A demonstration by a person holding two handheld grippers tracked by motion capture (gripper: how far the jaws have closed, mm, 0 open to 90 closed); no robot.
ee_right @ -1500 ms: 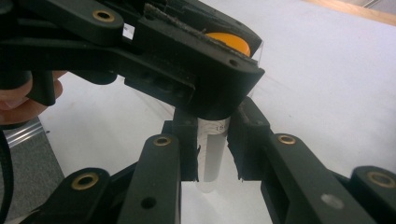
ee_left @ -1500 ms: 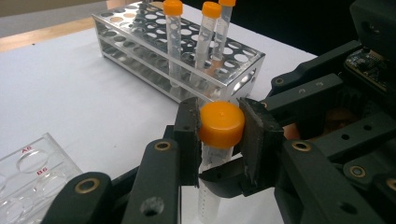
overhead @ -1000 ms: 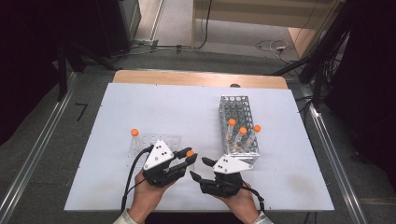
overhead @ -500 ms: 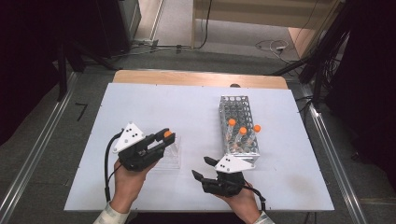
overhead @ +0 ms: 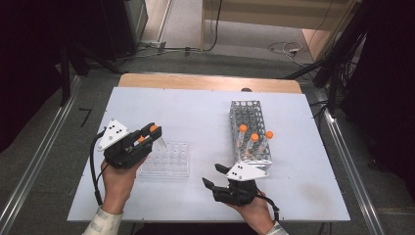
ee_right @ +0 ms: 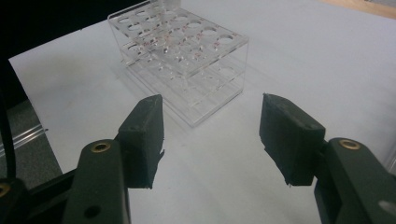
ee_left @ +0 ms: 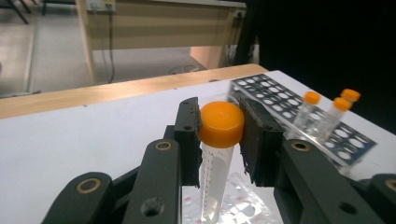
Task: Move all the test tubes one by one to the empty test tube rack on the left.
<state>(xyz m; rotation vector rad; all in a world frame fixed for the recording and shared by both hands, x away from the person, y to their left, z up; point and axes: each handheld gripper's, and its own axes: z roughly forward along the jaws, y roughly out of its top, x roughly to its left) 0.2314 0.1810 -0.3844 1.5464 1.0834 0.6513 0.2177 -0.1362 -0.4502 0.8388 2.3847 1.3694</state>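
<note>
White counter carries a clear rack and, at three o'clock from it, a metal rack. Left hand-held gripper clamps an orange-capped tube by the cap, just above the clear rack's ten-o'clock corner (hanging tilted). It could swing, miss a hole, or slip. Right hand-held gripper stands open, empty.

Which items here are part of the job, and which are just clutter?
In the job:
- left hand-held gripper, shut on the orange-capped tube
- clear rack, below that tube
- metal rack, holding three more capped tubes
- right hand-held gripper, open and holding nothing

Lying about:
- cables on the floor beyond the table
- wooden furniture at the back
</note>
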